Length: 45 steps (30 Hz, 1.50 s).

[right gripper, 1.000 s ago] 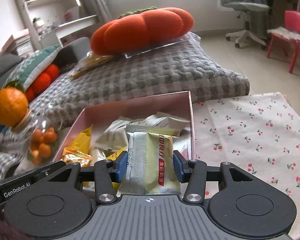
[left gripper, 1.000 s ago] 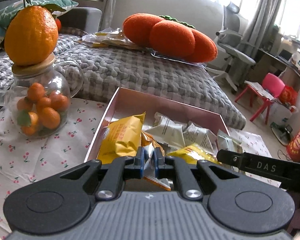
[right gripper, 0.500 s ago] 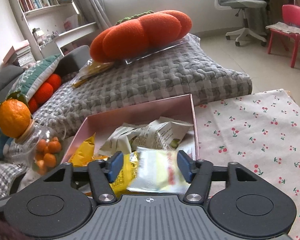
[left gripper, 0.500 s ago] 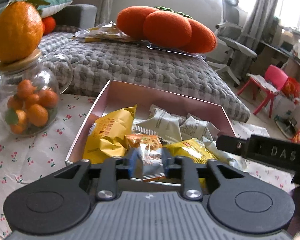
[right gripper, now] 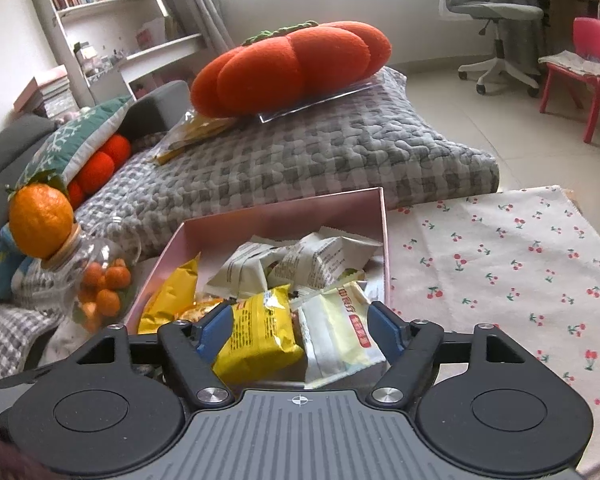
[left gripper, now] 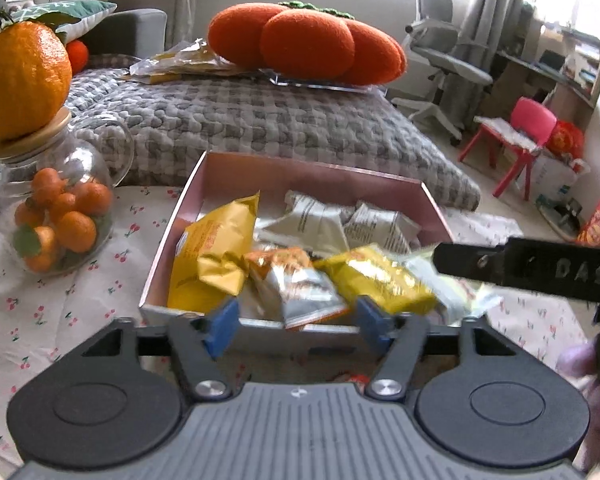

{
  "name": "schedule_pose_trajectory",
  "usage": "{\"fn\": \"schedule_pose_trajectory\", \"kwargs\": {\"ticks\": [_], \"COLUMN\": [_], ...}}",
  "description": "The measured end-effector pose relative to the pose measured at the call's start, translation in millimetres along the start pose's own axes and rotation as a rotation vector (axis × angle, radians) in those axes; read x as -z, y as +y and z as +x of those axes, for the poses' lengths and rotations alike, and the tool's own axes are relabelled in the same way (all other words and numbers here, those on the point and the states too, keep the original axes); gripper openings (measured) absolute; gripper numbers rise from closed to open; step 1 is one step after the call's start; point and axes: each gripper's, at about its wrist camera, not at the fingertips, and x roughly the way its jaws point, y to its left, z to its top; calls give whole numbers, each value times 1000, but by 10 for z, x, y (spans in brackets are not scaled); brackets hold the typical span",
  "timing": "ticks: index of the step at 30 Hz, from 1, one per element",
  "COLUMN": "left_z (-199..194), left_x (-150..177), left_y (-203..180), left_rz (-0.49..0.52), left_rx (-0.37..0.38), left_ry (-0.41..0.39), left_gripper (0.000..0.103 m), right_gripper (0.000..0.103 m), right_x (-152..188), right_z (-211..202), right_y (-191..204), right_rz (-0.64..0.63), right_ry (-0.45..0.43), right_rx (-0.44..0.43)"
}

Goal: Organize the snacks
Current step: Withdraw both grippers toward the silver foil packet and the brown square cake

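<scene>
Over the near edge of our pink cardboard box (left gripper: 434, 212), our left gripper (left gripper: 296, 322) and right gripper (right gripper: 298, 326) have just been opening, both let go, shiny snack packets (right gripper: 260, 332) lying inside the box.

Yellow, white, orange-silver snack packets (right gripper: 260, 336) heaped loosely inside open pink box (right gripper: 284, 216).

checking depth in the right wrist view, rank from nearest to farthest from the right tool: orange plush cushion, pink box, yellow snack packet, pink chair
1. yellow snack packet, between the open tool's fingers
2. pink box, just ahead on the table
3. orange plush cushion, behind on the grey bedding
4. pink chair, far right across the floor
</scene>
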Motion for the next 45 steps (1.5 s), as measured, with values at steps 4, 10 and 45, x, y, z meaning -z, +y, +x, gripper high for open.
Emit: {"fn": "schedule_pose_trajectory", "kwargs": {"ticks": [4, 10, 45], "left_z": [-74, -203, -16], "left_x": [81, 190, 497], "left_y": [46, 150, 190], "left_rz": [37, 69, -55], "left_rx": [-12, -31, -123], "left_ry": [24, 38, 295], "left_gripper": [72, 81, 86], "right_gripper": [84, 89, 98], "right_x": [40, 158, 592], "right_z": [-116, -276, -439], "right_y": [1, -16, -119], "right_rz": [-46, -96, -211], "right_ry": [9, 32, 204], "right_rx": [1, -2, 185]}}
